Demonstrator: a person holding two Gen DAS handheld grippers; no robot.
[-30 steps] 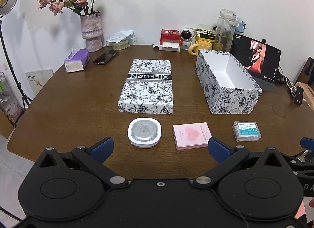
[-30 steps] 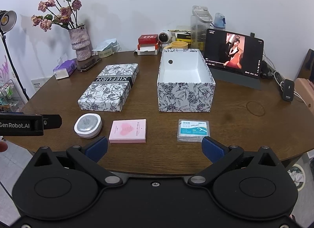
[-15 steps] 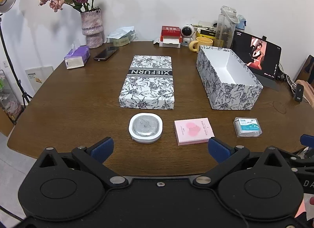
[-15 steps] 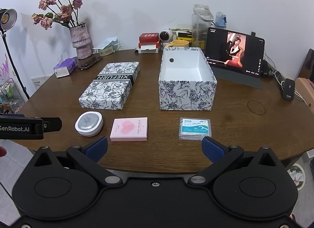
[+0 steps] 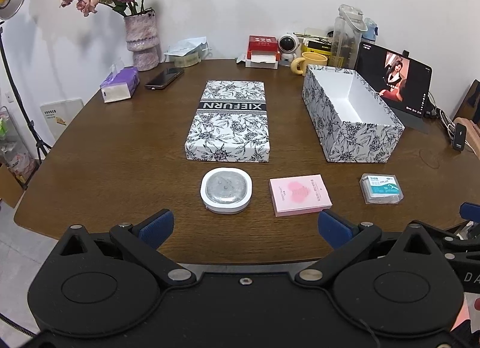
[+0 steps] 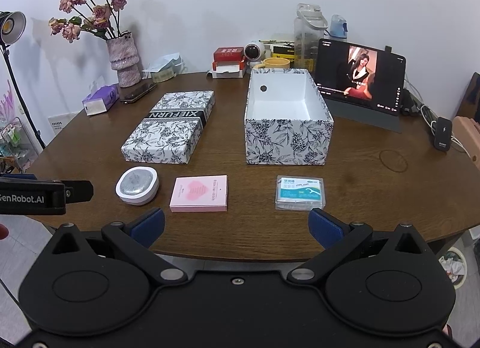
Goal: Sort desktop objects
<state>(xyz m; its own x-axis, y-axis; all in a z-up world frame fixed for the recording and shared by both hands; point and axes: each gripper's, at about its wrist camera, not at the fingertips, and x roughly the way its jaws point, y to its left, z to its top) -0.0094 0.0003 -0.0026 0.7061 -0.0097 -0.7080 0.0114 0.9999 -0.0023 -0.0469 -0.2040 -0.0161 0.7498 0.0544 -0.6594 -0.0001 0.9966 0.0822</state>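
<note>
Ahead of the spread, empty jaws of the left gripper (image 5: pixel 244 226): white round case (image 5: pixel 226 189) toward the left finger, pink notepad (image 5: pixel 299 194) toward the right finger, clear floss box (image 5: pixel 381 188) beyond the right finger. Past them, box lid (image 5: pixel 229 121) lying flat, open box (image 5: pixel 349 114) to its right. Floss box just ahead of the right finger of the right gripper (image 6: pixel 236 223), also spread and empty. Only there: round hole (image 6: pixel 263 88) in the box's far wall, ring stain (image 6: pixel 393 160) on the table (image 6: pixel 375 198).
</note>
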